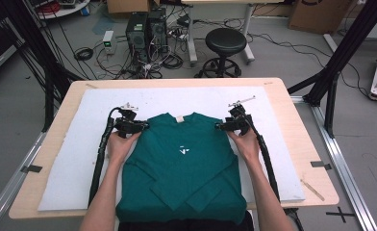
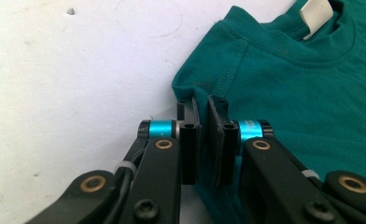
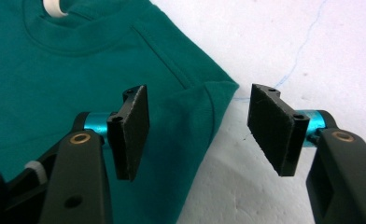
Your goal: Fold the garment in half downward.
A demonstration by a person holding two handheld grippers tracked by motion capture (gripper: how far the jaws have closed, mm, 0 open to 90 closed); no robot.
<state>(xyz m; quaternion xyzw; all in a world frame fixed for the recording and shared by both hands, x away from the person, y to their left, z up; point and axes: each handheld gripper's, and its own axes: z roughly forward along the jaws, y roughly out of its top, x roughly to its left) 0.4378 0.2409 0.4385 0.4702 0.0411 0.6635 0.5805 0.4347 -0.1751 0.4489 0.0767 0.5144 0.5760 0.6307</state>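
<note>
Your left tongs (image 2: 202, 140) pinch the near-left shoulder of the teal cotton sweatshirt (image 1: 182, 163) lying flat on the white-padded surface (image 1: 71, 159). Your right tongs (image 3: 200, 135) are spread above the other shoulder; lifting now would skew the fold.

the shirt (image 1: 179, 168) is showing a plain teal green, with a small white mark (image 1: 183, 150) on its chest and a white label (image 2: 315, 14) at its collar. beneath the shirt, a white sheet (image 1: 71, 163) is covering the light wooden surface (image 1: 52, 125). each claw beside the shirt's shoulders, left claw (image 2: 202, 140) and right claw (image 3: 200, 130), is showing black with bright blue bands and brass rivets.
</note>
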